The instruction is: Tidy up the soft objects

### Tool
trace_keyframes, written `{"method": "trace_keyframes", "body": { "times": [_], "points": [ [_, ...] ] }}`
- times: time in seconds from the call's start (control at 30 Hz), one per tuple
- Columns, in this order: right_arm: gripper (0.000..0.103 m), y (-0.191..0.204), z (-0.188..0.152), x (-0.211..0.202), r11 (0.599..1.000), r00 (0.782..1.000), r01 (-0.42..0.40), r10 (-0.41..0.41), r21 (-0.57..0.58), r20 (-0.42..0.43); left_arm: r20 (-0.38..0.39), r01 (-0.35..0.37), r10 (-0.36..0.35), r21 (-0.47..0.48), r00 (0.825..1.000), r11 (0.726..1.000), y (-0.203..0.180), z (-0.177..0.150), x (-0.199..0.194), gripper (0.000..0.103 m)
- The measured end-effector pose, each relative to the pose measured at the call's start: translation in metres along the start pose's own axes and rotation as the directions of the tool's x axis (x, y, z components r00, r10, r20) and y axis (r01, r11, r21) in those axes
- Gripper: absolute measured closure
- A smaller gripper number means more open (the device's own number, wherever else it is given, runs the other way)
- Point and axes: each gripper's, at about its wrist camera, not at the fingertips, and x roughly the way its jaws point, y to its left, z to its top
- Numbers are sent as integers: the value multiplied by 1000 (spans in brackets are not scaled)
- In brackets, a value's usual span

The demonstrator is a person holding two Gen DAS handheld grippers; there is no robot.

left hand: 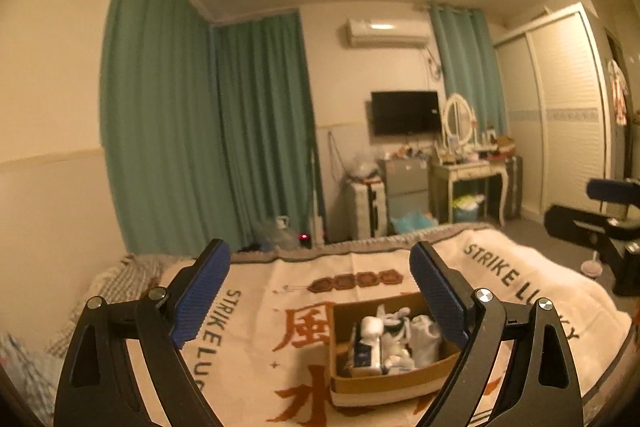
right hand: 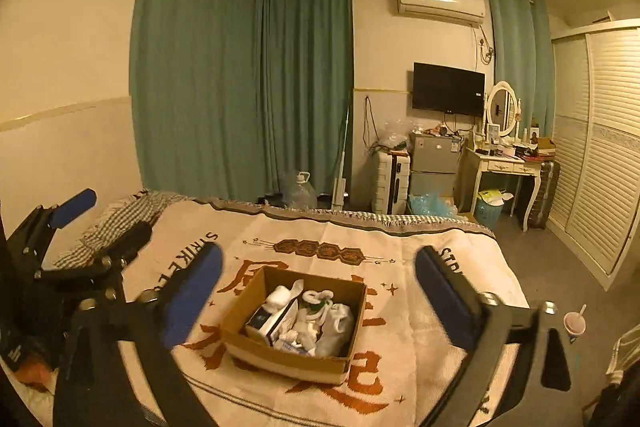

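Right wrist: rectangular cardboard box (right hand: 296, 355), crumpled socks (right hand: 338, 325).

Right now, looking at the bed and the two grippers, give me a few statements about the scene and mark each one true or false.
1. The cardboard box sits on the printed blanket. True.
2. The box is empty. False: it holds white soft items and a small carton.
3. The right gripper is open. True.
4. The left gripper is clamped on a sock. False: it is open and holds nothing.
5. The television is showing a picture. False: its screen is dark.
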Motion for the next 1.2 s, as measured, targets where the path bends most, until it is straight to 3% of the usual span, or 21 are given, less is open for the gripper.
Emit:
{"method": "trace_keyframes", "body": {
  "times": [0.23, 0.37, 0.57, 1.2],
  "points": [
    [0, 6, -40, -19, 1000, 997, 15, -15, 7, 71, -39, 8, -11, -86, 999, 996, 12, -23, -5, 10],
    [0, 1, -62, -3, 999, 998, 35, -37, 27, 58, -25, -6, 4, -80, 1000, 997, 8, -40, -7, 10],
    [0, -9, -85, 29, 997, 999, 19, -17, 75, -31, -54, -6, 6, -17, 999, 1000, -7, -56, -1, 10],
    [0, -6, -94, 40, 997, 996, 46, -41, 69, -78, -139, 30, -33, -24, 990, 999, -8, -69, 8, 10]
  ]
}}
